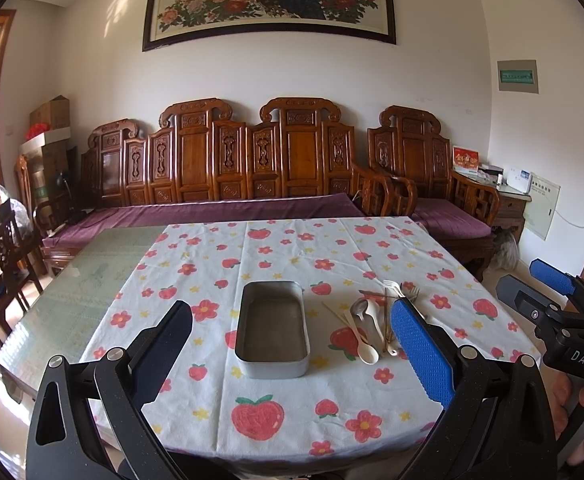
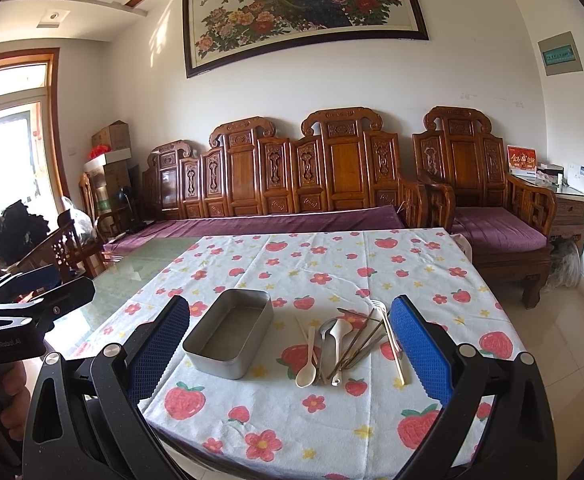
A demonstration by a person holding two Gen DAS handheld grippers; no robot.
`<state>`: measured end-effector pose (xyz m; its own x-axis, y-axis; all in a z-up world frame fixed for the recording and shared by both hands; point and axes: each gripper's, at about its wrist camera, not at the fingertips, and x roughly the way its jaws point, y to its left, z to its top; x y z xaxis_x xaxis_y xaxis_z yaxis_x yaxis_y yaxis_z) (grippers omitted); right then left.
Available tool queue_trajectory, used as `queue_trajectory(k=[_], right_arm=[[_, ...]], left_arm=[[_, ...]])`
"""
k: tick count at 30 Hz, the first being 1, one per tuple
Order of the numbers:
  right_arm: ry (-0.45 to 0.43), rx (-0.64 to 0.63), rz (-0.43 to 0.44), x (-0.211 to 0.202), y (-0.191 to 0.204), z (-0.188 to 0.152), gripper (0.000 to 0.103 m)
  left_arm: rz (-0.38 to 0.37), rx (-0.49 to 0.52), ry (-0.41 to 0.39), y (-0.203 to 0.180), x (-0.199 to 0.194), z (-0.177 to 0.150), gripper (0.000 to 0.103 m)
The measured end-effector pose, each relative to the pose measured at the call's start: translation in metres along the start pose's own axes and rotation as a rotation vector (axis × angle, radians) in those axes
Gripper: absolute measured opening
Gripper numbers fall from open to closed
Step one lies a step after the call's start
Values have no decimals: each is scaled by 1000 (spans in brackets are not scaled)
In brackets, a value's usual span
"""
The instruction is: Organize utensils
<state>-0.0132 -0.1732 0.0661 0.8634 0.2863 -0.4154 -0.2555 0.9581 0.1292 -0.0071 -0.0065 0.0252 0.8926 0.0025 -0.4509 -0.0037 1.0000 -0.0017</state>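
Both grippers idle above the near table edge, fingers spread wide, nothing held: left gripper [image 1: 292, 344], right gripper [image 2: 290, 344]. Metal tin [image 2: 230, 334] sits empty at centre frame on the strawberry tablecloth [image 2: 331, 264]; utensil pile [image 2: 345, 344] lies just right of it, spoons, chopsticks and forks crossed over each other. Looks like nothing sorted yet. Next move probably needs one piece singled out, likely the cream spoon [image 2: 309, 364] at the pile's left edge.
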Motion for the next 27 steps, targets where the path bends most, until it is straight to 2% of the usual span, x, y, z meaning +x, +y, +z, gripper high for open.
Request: queue_trajectory(k=[17, 27], right_arm=[[13, 7, -2, -5, 4, 8, 101], [86, 15, -6, 37, -22, -11, 101]], left_arm=[[-1, -3, 28, 2, 6, 1, 96], [-26, 18, 136, -1, 60, -19, 96]])
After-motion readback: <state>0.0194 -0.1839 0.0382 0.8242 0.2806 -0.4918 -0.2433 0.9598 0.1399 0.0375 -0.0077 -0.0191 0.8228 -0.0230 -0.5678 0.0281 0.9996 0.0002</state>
